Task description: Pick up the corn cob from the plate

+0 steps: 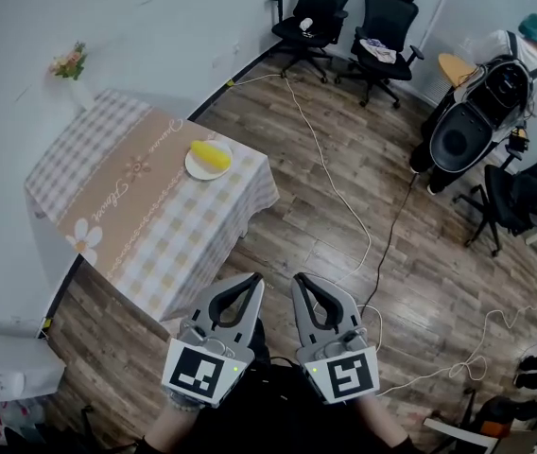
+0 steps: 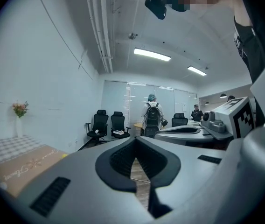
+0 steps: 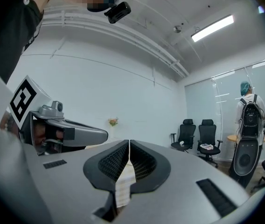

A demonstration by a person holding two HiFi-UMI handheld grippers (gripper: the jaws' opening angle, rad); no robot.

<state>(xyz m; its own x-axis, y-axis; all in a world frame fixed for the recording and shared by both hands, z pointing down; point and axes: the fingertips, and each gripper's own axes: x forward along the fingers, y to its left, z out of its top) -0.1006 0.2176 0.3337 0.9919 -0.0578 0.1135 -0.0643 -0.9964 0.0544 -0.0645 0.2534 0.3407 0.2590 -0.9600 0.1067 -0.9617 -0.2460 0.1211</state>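
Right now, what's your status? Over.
Shut, empty: left gripper, right gripper. Yellow corn cob on plate, on table ahead, untouched. No obstacle seen.

The floor [image 1: 344, 206] is glossy wooden planking. The tablecloth [image 1: 169, 230] is matt checked cloth. The left gripper [image 1: 252, 282] and right gripper [image 1: 302, 282] are smooth matt grey plastic, with ribbed black pads [image 3: 115, 161].

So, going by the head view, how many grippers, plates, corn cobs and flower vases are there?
grippers: 2 (left gripper, right gripper)
plate: 1
corn cob: 1
vase of flowers: 1
Total: 5
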